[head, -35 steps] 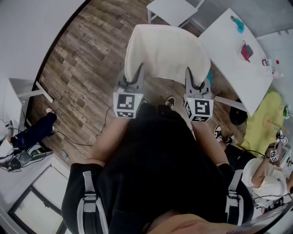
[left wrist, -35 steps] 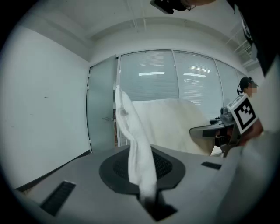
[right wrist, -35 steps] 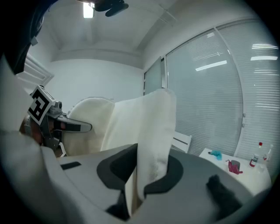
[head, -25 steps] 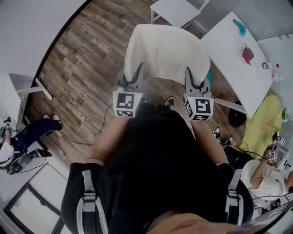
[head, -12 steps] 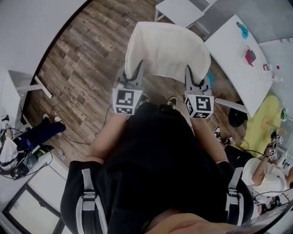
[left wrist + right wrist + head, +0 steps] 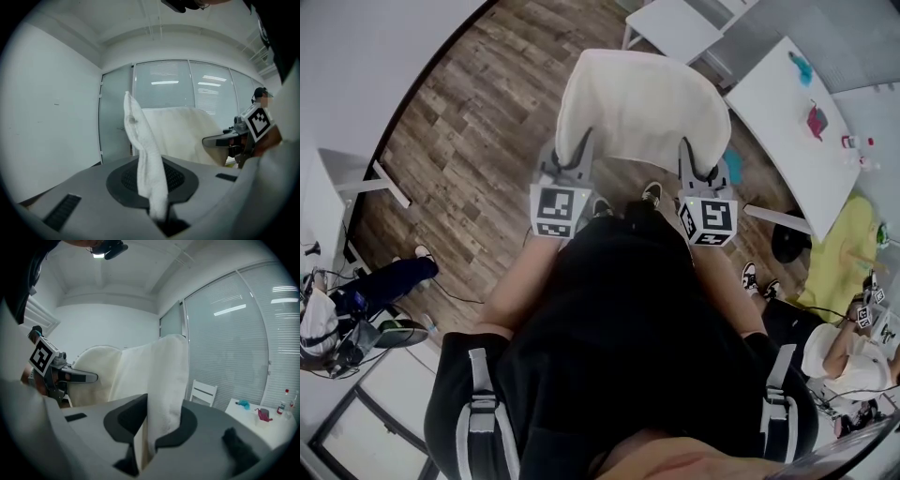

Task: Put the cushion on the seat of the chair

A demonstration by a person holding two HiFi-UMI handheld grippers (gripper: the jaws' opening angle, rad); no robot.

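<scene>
A cream cushion [image 6: 642, 108] hangs in front of me over the wooden floor, carried by its near edge. My left gripper [image 6: 583, 142] is shut on the cushion's left corner [image 6: 145, 154], and the fabric stands up between its jaws. My right gripper [image 6: 687, 150] is shut on the right corner [image 6: 164, 380]. Each gripper shows in the other's view: the right gripper [image 6: 225, 139] and the left gripper [image 6: 79, 377]. A white chair [image 6: 675, 23] stands beyond the cushion at the top of the head view, and the chair [image 6: 204, 392] also shows by the glass wall.
A white table [image 6: 797, 112] with small items stands at the right, with a yellow-green rug [image 6: 848, 239] and a seated person [image 6: 848, 356] beyond it. At the lower left are a person's legs [image 6: 380, 281], cables and a white desk frame [image 6: 370, 183].
The floor, chair and table have slid across the head view as I walk. More of the chair shows. Both grippers keep the same hold on the cushion.
</scene>
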